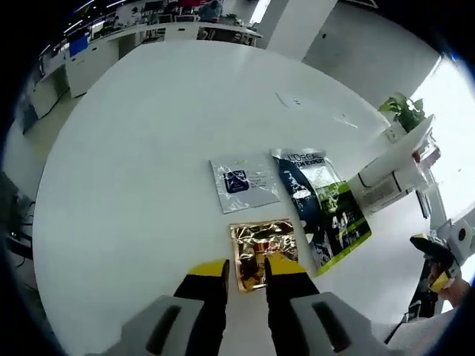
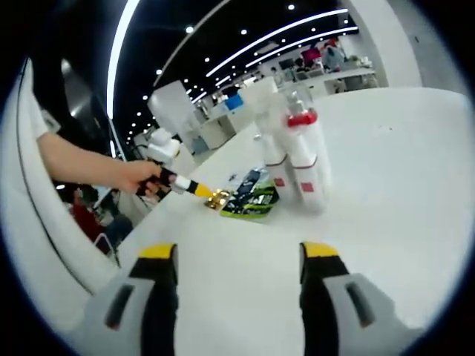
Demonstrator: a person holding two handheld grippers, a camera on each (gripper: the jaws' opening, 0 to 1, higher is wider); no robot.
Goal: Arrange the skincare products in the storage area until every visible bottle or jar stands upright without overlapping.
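Three flat sachets lie on the round white table point(image 1: 148, 163): a silver one point(image 1: 245, 184), a dark and green one point(image 1: 323, 204) and a gold one point(image 1: 261, 252). My left gripper point(image 1: 246, 268) hovers at the gold sachet's near edge, jaws a narrow gap apart, gripping nothing that I can see. White bottles point(image 1: 386, 182) with red caps stand close together at the right. In the right gripper view those bottles point(image 2: 300, 159) stand upright, with the sachets point(image 2: 249, 199) to their left. My right gripper point(image 2: 239, 252) is wide open and empty. The left gripper point(image 2: 202, 190) points at the gold sachet point(image 2: 218, 199).
A person's hand point(image 2: 141, 176) holds the left gripper. The right gripper point(image 1: 436, 267) shows at the table's right edge. A potted plant point(image 1: 404, 111) stands beyond the bottles. Office desks point(image 1: 111, 44) line the background. Bare tabletop spreads left of the sachets.
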